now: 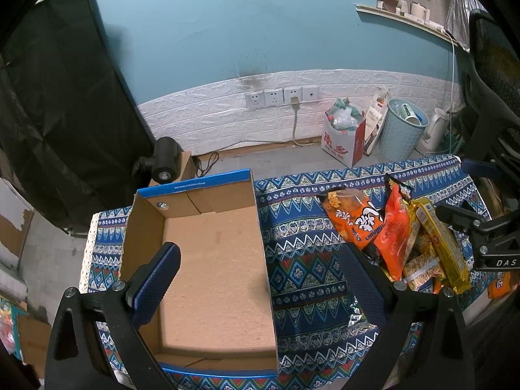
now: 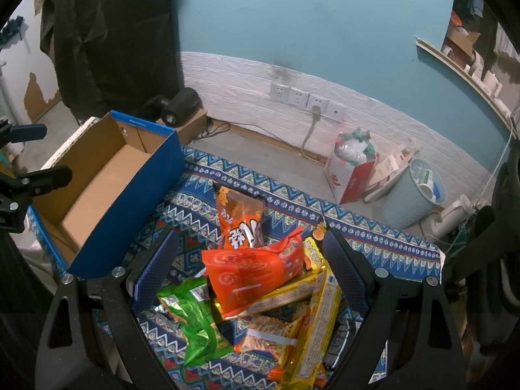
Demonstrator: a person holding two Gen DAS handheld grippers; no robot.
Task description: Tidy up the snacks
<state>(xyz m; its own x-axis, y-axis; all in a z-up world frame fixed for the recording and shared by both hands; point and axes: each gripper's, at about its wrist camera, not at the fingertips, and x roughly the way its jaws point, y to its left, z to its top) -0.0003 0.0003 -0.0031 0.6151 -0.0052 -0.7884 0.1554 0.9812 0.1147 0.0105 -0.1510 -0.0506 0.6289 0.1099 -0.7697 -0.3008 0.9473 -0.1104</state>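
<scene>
**Both grippers poised, box bare, snacks not yet lifted**

Right hand-held gripper (image 2: 250,261): jaws spread wide, nothing between them. It hangs above the snack pile (image 2: 260,292), tilted downward, the blue pads bracketing the orange-red packet (image 2: 256,276) that lies on top. My guess is that this is the first target, being the uppermost and easiest to lift.

Left hand-held gripper (image 1: 260,276): jaws also wide apart, holding nothing. It hovers over the right wall of the cardboard box (image 1: 211,260), one finger above the box floor, the other above the cloth. Likely it waits there to steady the box or receive packets.

The pile sits on the patterned cloth covering the bench (image 1: 302,260), to the right of the box and apart from it. Around the orange-red packet: a darker orange bag (image 2: 240,217) behind, a green bag (image 2: 191,318) to the left, long yellow packs (image 2: 318,318) to the right. The heap is loose and overlapping, so neighbours may shift during a lift.

The box holds no snacks and stands open-topped, blue outside; probably the destination. Sorting looks unstarted.
</scene>
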